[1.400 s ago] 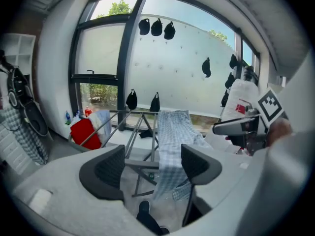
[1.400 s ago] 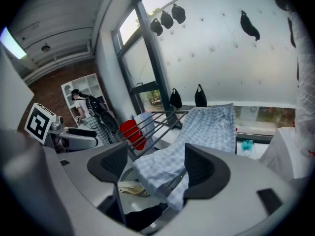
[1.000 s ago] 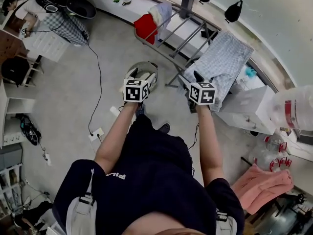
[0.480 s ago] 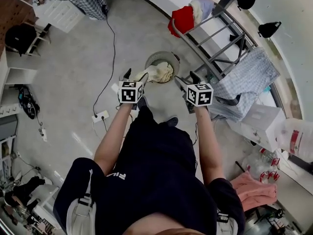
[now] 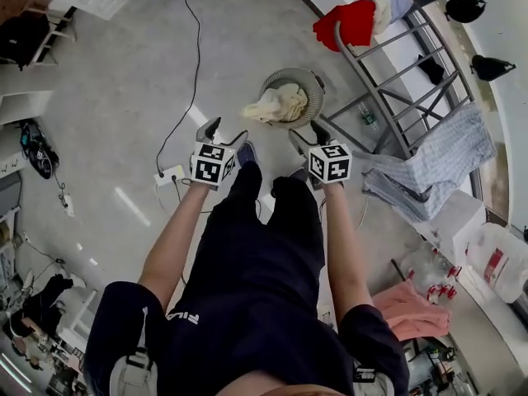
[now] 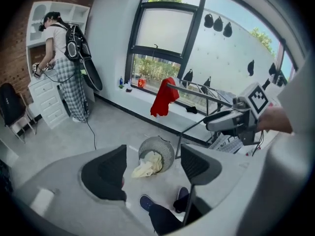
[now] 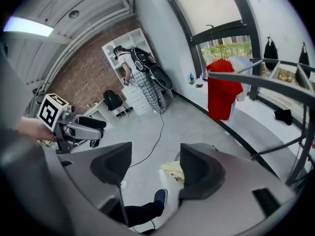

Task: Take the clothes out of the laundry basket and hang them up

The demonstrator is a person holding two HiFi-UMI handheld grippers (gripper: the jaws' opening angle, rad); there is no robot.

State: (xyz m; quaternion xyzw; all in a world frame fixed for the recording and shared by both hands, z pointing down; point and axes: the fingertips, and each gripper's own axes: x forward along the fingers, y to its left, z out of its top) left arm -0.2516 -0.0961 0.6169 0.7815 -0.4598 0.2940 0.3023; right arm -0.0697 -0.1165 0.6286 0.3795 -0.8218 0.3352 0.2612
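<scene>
A round mesh laundry basket (image 5: 304, 81) stands on the grey floor, and a cream garment (image 5: 272, 104) spills over its rim. Both grippers hover above the floor just short of it, on either side. My left gripper (image 5: 221, 132) is open and holds nothing; its own view looks down at the basket (image 6: 165, 149) and the cream garment (image 6: 146, 166) past its jaws. My right gripper (image 5: 304, 136) also holds nothing, its jaws wide and closing; the cream garment (image 7: 173, 172) shows beside its right finger (image 7: 199, 171). A metal drying rack (image 5: 396, 81) carries a red garment (image 5: 346, 25) and a blue checked garment (image 5: 437, 167).
A black cable (image 5: 191, 48) runs across the floor to a power strip (image 5: 169, 174). A white box (image 5: 458, 221) and a pink cloth (image 5: 408, 308) lie at the right. A person (image 6: 64, 68) stands at white drawers far off. My own shoes (image 6: 147, 203) are below.
Both grippers have swung away from the checked garment on the rack and now face the basket. The head view has shifted, so the basket lies ahead between them.
</scene>
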